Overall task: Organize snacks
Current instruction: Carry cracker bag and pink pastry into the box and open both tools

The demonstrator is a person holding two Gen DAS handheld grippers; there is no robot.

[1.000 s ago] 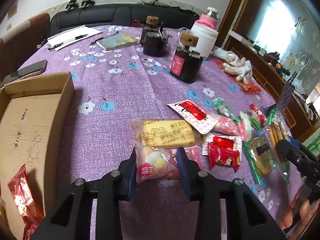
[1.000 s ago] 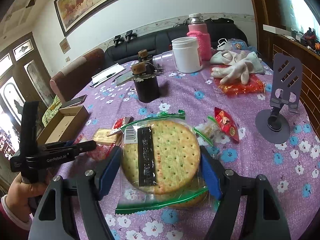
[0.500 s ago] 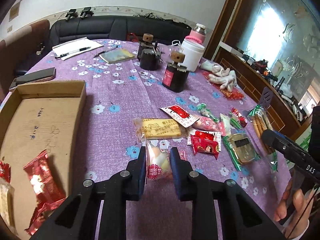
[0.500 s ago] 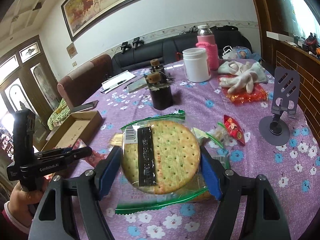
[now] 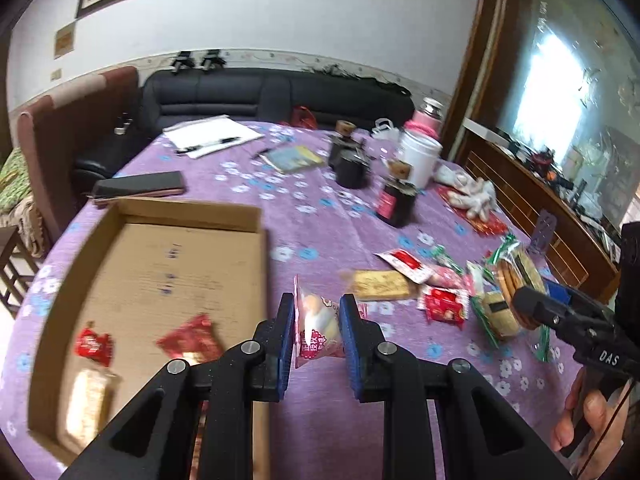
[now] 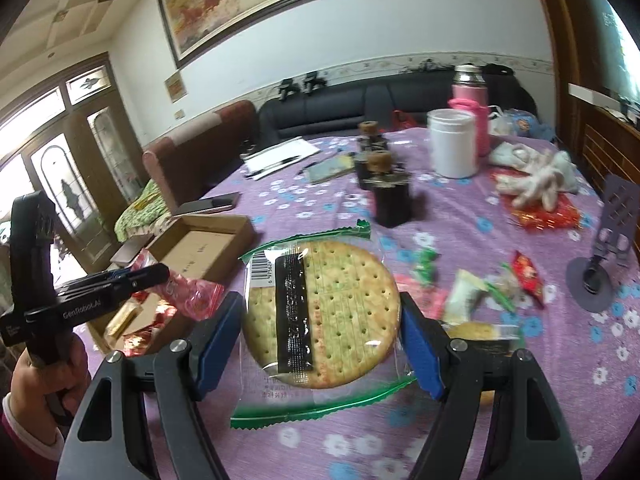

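My left gripper (image 5: 318, 312) is shut on a pink snack packet (image 5: 318, 334), held off the purple tablecloth beside the right wall of the cardboard box (image 5: 180, 216). Inside the box lie two red packets (image 5: 192, 340) and a pale wafer bar (image 5: 88, 400). My right gripper (image 6: 320, 316) is shut on a round cracker pack (image 6: 332, 304) in clear, green-edged wrap, raised above the table. In the right wrist view the left gripper (image 6: 160, 274) carries the pink packet (image 6: 192, 292) over the box (image 6: 208, 240). Loose snacks (image 5: 440, 304) remain on the cloth.
Two dark corked jars (image 5: 396, 204), a white tub (image 5: 420, 156) and a pink flask (image 6: 470, 116) stand at the back. White gloves (image 6: 540, 180) and a purple phone stand (image 6: 600, 264) are to the right. A phone (image 5: 140, 186), papers (image 5: 208, 140) and a notebook (image 5: 296, 158) lie beyond the box.
The left jaws closed on the pink packet and lifted it off the table, leftward to the box. The right gripper rose with the cracker pack.
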